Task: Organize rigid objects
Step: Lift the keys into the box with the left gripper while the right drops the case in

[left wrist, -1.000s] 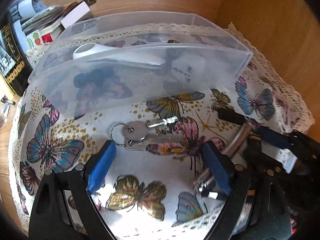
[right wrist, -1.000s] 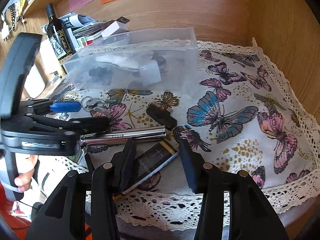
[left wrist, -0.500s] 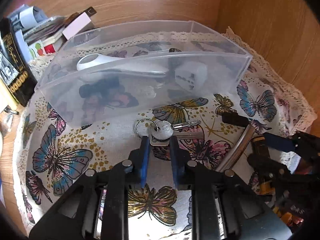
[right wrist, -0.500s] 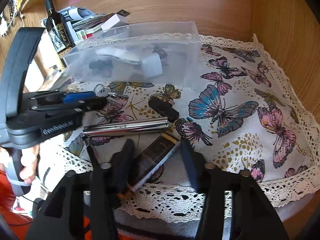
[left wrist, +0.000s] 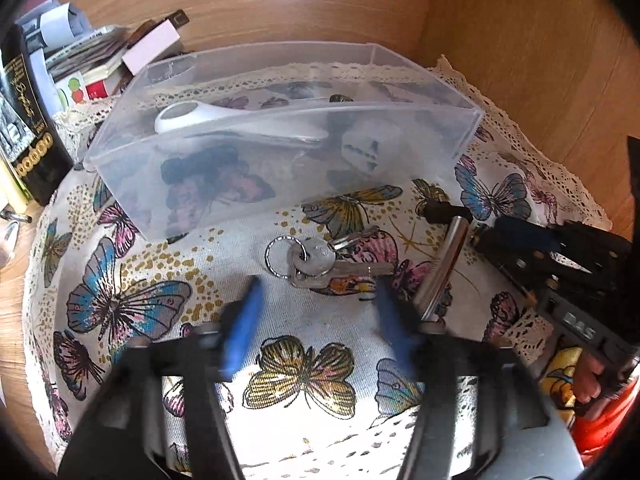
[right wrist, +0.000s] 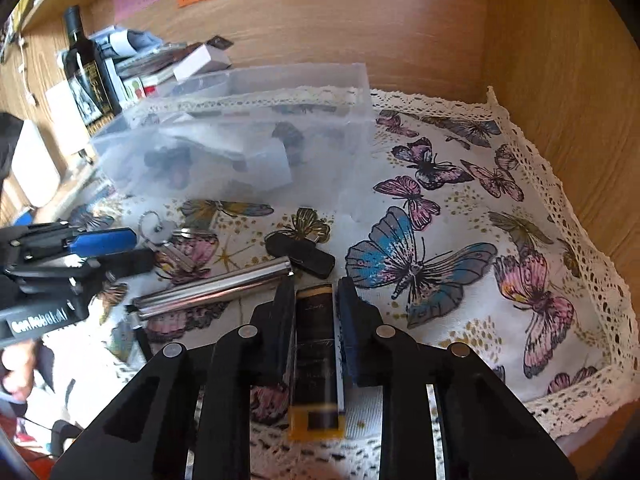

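A bunch of keys (left wrist: 316, 262) on a ring lies on the butterfly cloth (left wrist: 128, 304), just ahead of my left gripper (left wrist: 316, 312), which is open and blurred; the keys also show in the right wrist view (right wrist: 168, 240). A clear plastic bin (left wrist: 280, 184) behind holds a white spoon-shaped tool (left wrist: 240, 124) and a white cube (left wrist: 370, 148). My right gripper (right wrist: 314, 304) is shut on a dark flat bar with a gold end (right wrist: 316, 352). A silver tube (right wrist: 212, 290) and a black USB-like stick (right wrist: 300, 252) lie beside it.
A dark bottle (right wrist: 86, 68), papers and small boxes (right wrist: 160, 64) crowd the back left. Wooden walls (right wrist: 560, 80) close off the back and right. The cloth's lace edge (right wrist: 580, 396) marks the front right border.
My left gripper has opened again and drawn back a little from the keys, which stay on the cloth. My right gripper has closed on the dark bar, now lying straight between its fingers.
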Tool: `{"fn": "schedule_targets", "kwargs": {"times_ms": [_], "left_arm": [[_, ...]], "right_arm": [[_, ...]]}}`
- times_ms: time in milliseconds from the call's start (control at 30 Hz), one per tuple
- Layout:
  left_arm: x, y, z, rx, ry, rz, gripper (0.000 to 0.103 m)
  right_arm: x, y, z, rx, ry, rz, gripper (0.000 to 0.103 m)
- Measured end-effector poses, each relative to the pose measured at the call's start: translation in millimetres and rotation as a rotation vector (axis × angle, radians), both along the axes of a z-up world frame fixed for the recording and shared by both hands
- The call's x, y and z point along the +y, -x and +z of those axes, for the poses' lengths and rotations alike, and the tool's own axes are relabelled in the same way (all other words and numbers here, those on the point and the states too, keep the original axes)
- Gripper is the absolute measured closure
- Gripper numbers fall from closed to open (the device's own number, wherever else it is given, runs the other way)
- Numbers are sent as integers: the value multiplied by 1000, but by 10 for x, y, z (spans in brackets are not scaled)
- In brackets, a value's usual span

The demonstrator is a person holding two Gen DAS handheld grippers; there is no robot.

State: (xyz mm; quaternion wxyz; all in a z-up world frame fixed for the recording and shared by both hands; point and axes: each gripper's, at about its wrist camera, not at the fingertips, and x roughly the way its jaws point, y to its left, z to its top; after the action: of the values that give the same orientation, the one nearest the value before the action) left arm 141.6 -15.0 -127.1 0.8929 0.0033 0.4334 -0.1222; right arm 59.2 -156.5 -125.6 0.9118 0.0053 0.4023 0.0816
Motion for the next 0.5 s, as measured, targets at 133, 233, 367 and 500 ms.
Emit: {"fn": "schedule_targets", "kwargs": {"times_ms": [133, 233, 367, 500], "left_arm": [[-95, -75, -19, 30, -11, -39, 30], [-178, -155, -64, 49, -39, -59, 24], [-248, -194, -92, 33, -80, -77, 23], [-240, -212, -91, 21, -83, -77, 31]], "right_arm": [[-20, 92, -14, 14, -8, -3, 79], [-5, 144, -62, 29, -16, 7, 79], [26, 141, -123, 27, -6, 11, 79], [40, 98, -133, 18, 5, 23, 79]]}}
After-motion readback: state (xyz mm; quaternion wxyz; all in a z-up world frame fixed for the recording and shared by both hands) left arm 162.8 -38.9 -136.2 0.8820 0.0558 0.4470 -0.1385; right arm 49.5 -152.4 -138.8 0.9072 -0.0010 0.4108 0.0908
